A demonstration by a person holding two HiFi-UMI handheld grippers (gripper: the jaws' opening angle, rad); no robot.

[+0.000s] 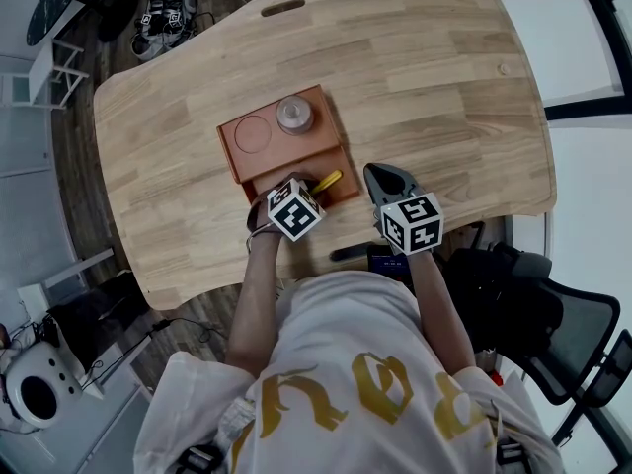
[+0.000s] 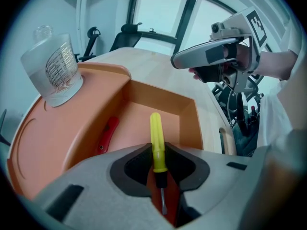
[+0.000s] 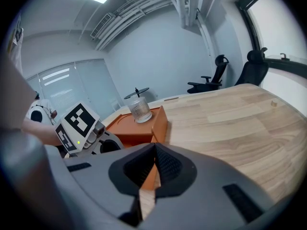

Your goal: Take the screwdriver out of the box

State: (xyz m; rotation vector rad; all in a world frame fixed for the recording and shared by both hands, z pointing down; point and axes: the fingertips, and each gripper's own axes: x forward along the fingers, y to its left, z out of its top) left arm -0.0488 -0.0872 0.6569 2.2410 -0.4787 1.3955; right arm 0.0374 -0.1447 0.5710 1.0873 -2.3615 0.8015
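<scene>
Angled steeply into the box (image 2: 189,121), the left gripper (image 2: 157,152) pinched the screwdriver (image 2: 156,131) by its yellow handle, ready for lifting out, while the right gripper (image 3: 153,150) waited closed and empty beside

Head view: high above table (image 1: 425,77), facing steeply down, far; box (image 1: 235,156) just off centre at 11 o'clock.
Left gripper view: at box edge, looking in, very near; jar (image 2: 53,66) at 10 o'clock.
Right gripper view: low over table, box at 10 o'clock.
All 3 share box, jar.
</scene>
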